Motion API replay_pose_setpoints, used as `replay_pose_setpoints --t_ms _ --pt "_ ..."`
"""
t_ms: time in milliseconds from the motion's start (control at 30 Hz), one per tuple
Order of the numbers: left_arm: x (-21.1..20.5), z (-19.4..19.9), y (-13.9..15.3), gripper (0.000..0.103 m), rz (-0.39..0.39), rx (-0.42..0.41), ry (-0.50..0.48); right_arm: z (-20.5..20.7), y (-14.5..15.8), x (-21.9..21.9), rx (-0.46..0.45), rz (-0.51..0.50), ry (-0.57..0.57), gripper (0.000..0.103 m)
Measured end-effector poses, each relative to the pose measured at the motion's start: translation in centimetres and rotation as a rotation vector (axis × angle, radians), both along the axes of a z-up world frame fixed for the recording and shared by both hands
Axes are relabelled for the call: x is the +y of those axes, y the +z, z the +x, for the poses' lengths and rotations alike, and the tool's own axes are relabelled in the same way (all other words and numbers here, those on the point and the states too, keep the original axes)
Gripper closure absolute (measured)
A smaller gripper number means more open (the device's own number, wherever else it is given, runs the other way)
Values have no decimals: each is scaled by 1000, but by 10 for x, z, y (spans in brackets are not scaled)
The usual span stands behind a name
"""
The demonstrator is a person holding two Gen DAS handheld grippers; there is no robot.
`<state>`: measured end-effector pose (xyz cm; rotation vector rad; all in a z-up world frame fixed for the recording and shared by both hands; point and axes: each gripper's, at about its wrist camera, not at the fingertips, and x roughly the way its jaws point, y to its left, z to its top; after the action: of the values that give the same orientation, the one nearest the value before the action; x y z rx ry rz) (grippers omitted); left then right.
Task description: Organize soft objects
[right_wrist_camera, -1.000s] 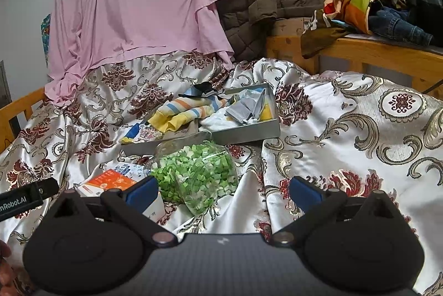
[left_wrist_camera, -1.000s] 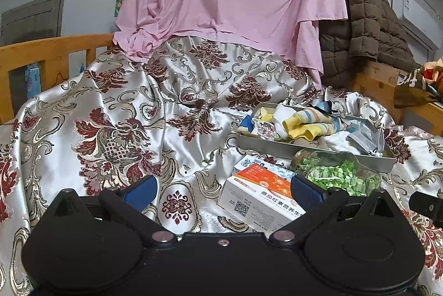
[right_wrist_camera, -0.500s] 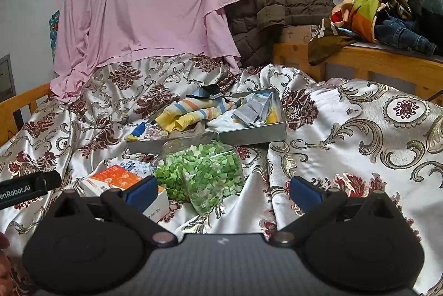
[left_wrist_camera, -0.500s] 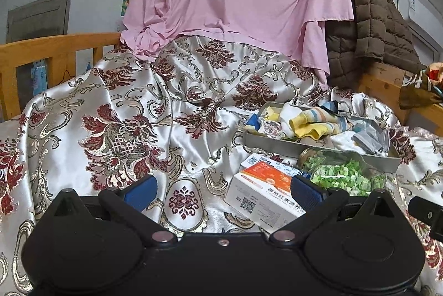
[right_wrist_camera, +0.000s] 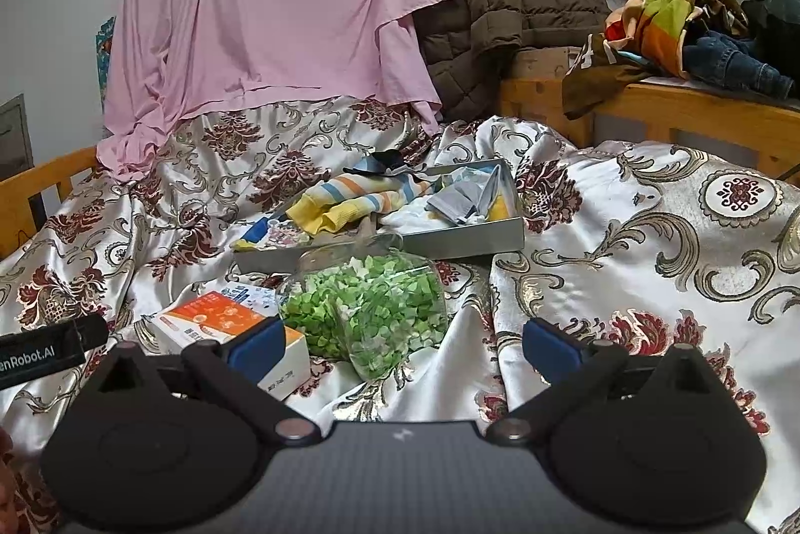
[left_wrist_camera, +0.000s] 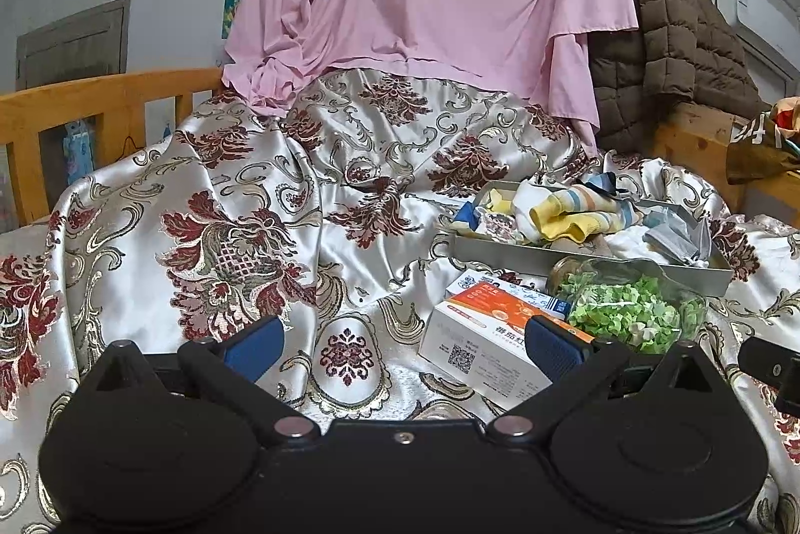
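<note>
Both pairs of fingers are spread wide with nothing between them: my left gripper hovers over bare satin bedspread, my right gripper just short of the clear bag of green pieces.

From the right wrist view, the soft things lie at about 12 o'clock, heaped in the metal tray: a striped yellow-and-pastel sock bundle at its middle, a grey folded cloth toward 1 o'clock, and a small patterned piece spilling over the 10 o'clock end. An orange-and-white carton sits at 9 o'clock beside the bag, touching it as far as I can tell.

Whether this heap is waiting to be sorted or has already been gathered, I cannot judge from here.

What worries me: the bag and carton stand between me and the tray (a low reach would plough into them). The satin looks slippery and rumpled, so a nudge may slide the tray. Socks tangled together could drag neighbours out over the shallow rim.
</note>
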<state>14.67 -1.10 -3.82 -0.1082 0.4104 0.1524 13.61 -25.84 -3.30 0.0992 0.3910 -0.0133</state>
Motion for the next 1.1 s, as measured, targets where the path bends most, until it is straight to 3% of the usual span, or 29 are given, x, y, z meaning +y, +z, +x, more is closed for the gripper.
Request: replay_pose_setpoints --t_ms 467,1100 --pt "-6 -7 -6 1 29 -21 -28 1 -5 8 -6 -22 23 0" --pt "-8 -10 -16 1 69 -17 -70 7 -17 9 51 -53 3 0"
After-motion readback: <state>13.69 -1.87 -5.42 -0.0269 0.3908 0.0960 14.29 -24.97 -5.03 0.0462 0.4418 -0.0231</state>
